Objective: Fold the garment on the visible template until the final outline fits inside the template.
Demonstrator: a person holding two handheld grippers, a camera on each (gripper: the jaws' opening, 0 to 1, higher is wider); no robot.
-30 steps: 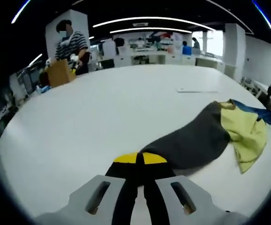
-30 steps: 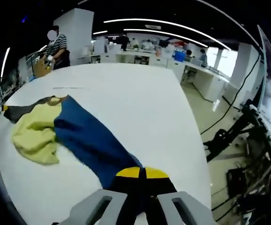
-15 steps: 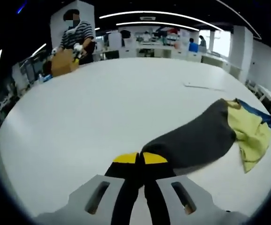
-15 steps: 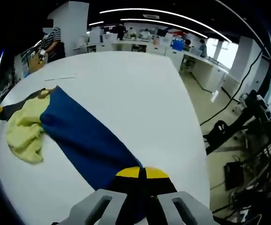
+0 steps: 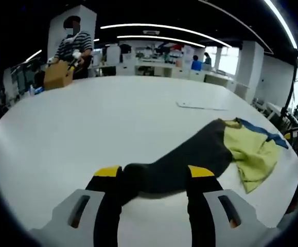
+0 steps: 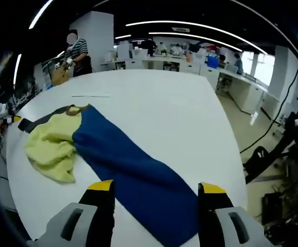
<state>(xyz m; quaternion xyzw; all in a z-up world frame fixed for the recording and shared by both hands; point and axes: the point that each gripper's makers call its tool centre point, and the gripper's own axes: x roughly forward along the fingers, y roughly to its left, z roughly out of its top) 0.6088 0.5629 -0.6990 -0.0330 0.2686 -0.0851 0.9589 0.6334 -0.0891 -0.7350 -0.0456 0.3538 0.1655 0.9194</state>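
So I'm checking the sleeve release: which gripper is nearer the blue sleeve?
Right. The right gripper stands open over the blue sleeve. The left gripper stands open over the grey sleeve, at the garment's opposite end.

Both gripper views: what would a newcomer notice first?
A three-coloured cloth garment stretched across the white table: its dark grey sleeve runs to the open left gripper, its blue sleeve to the open right gripper. The yellow middle part lies crumpled between.
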